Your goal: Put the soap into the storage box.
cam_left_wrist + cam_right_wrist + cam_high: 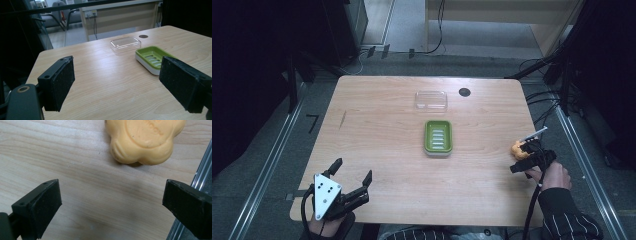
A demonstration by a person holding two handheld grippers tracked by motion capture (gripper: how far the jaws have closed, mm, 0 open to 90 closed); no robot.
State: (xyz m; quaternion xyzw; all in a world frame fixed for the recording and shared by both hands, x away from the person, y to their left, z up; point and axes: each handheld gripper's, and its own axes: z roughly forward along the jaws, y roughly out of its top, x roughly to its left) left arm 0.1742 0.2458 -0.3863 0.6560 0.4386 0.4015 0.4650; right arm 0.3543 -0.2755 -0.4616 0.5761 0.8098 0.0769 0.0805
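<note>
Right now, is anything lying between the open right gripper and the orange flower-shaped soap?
No. In the right gripper view, only bare wooden table separates the right gripper from the soap.

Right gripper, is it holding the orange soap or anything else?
Nothing is held. The right gripper is open, the orange soap lying on the table beyond its jaws.

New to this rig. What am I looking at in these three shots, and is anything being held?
No robot here: a person holds a two-jaw gripper in each hand. The high view looks down on the wooden table. The other two pictures come from cameras riding on each gripper, looking along its black jaws. The left gripper sits open near the table's front left. The right gripper is open beside an orange soap at the right edge, not gripping it. A green soap dish lies mid-table, with a clear lid behind it. Nothing is held.
</note>
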